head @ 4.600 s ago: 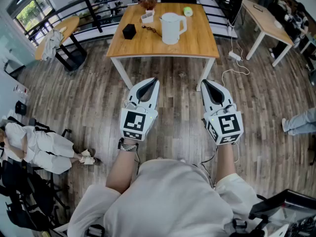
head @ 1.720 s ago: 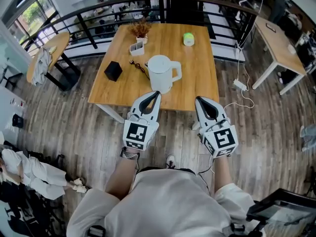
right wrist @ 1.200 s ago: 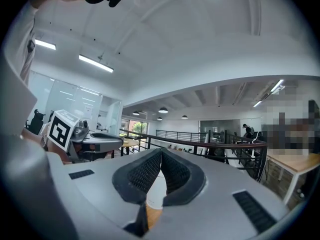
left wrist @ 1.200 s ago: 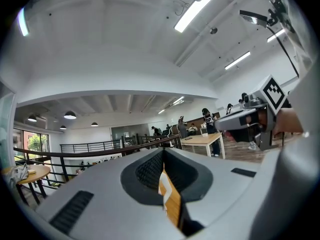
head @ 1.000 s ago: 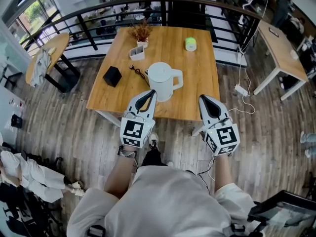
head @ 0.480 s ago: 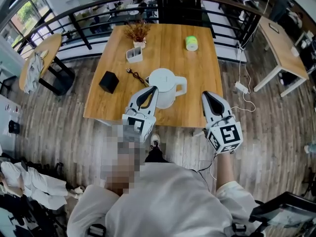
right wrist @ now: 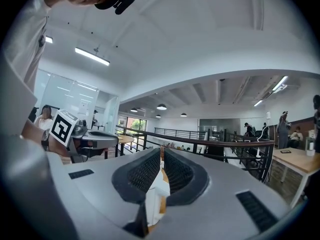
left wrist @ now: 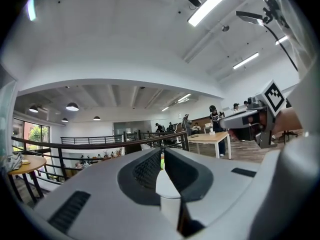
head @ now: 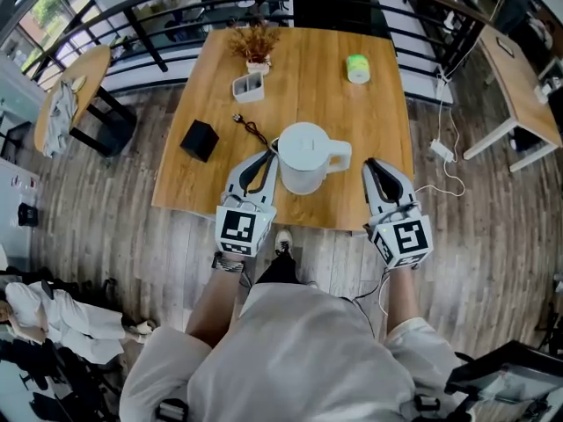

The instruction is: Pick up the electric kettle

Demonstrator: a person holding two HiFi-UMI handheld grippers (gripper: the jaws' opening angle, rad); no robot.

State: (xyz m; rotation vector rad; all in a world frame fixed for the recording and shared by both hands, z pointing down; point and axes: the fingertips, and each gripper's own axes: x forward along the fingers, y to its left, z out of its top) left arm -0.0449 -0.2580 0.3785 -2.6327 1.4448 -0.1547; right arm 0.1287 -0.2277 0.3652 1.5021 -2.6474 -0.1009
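The white electric kettle (head: 306, 156) stands near the front edge of the wooden table (head: 369, 112), its handle (head: 343, 155) pointing right. My left gripper (head: 269, 154) is shut, held level, with its tips just left of the kettle's body. My right gripper (head: 373, 163) is also shut, a short way right of the handle. In the left gripper view the shut left gripper (left wrist: 163, 151) shows a white sliver of kettle (left wrist: 167, 186) in the gap below its tips. In the right gripper view the right gripper (right wrist: 162, 151) is shut too. Neither touches the kettle.
On the table are a black box (head: 200, 140), a dark cable (head: 253, 132), a white holder (head: 248, 86), a dried plant (head: 255, 40) and a green roll (head: 357, 69). A black railing (head: 176, 16) runs behind. A power strip (head: 440, 150) lies on the floor at right.
The person has stepped up to the table. Both shut grippers moved forward over its front edge and now flank the kettle, which appears larger and nearer.
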